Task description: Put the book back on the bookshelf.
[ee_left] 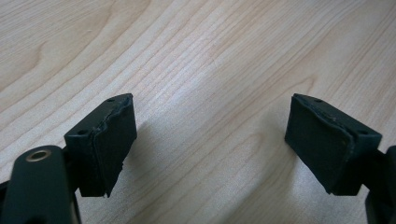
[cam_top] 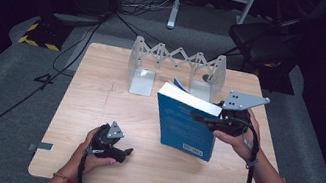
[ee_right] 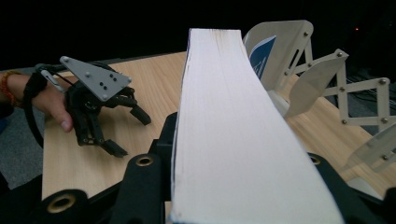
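So far, reading the high view from its left edge: your left gripper (cam_top: 120,153) rests low at the lower left of the table (cam_top: 96,110), near the front edge, jaws spread wide with nothing between them. The left gripper view confirms it: the two black pads (ee_left: 112,140) stand well apart over bare wood grain. That hand is idle.

Centre frame: the blue book (cam_top: 185,126) stands upright on its lower edge, cover facing you, white page block at the top. It sits in front of the expanding metal book rack (cam_top: 176,63), which stands at the upper middle of the table. A second blue book (cam_top: 180,84) looks already slotted in the rack, just behind the held one; little of it shows.

Right of centre: your right gripper (cam_top: 214,121) is clamped on the book's upper right edge. The right gripper view looks straight along the page block (ee_right: 224,130) pinched between the jaws, rack plates (ee_right: 299,70) at upper right, the left gripper (ee_right: 119,126) at left.

Judgement: the pick-up is done and the book is raised on edge. What is left is the carry back to the rack, the slide between two plates, and the release. Roughly the halfway mark.
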Demonstrator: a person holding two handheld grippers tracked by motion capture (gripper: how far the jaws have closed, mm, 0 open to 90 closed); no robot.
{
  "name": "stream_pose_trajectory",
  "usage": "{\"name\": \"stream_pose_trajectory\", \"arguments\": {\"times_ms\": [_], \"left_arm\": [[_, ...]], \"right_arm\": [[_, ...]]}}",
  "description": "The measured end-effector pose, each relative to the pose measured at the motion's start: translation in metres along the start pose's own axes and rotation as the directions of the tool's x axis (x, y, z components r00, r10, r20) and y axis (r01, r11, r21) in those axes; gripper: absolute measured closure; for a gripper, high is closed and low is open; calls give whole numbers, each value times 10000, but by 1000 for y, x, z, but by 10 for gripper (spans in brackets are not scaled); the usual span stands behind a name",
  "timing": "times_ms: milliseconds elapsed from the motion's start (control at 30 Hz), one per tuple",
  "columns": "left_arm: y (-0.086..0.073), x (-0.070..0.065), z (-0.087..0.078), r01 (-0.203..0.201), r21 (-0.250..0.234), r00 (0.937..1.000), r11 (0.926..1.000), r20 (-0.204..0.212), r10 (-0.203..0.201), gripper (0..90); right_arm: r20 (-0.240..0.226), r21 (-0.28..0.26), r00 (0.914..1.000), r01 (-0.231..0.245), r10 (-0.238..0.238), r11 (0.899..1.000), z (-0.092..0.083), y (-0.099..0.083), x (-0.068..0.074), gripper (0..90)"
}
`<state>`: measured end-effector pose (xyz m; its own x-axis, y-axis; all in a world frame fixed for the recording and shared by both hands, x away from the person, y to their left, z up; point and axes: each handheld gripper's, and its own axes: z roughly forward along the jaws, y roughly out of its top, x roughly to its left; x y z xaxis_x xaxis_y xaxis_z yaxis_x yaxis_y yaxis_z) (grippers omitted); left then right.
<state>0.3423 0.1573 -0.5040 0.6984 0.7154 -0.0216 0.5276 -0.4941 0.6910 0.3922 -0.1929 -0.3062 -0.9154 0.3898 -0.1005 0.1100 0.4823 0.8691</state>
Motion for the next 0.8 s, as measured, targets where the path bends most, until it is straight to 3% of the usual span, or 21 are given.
{"name": "stream_pose_trajectory", "arguments": {"times_ms": [233, 400, 633, 800], "left_arm": [[0, 0, 0, -28, -4, 10000, 10000, -22, 28, 170], [0, 0, 0, -9, 1, 10000, 10000, 4, 9, 170], [0, 0, 0, -51, 4, 10000, 10000, -8, 51, 169], [1, 1, 0, -119, 21, 9999, 9999, -21, 119, 166]], "right_arm": [[669, 223, 9976, -182, 167, 9996, -12, 8, -19, 616], [1341, 377, 9905, -350, 296, 9987, -20, 13, -36, 615], [2210, 359, 9727, -808, 709, 9961, -30, 18, -65, 615], [2907, 183, 9518, -1072, 973, 9941, -38, 22, -83, 615]]}}
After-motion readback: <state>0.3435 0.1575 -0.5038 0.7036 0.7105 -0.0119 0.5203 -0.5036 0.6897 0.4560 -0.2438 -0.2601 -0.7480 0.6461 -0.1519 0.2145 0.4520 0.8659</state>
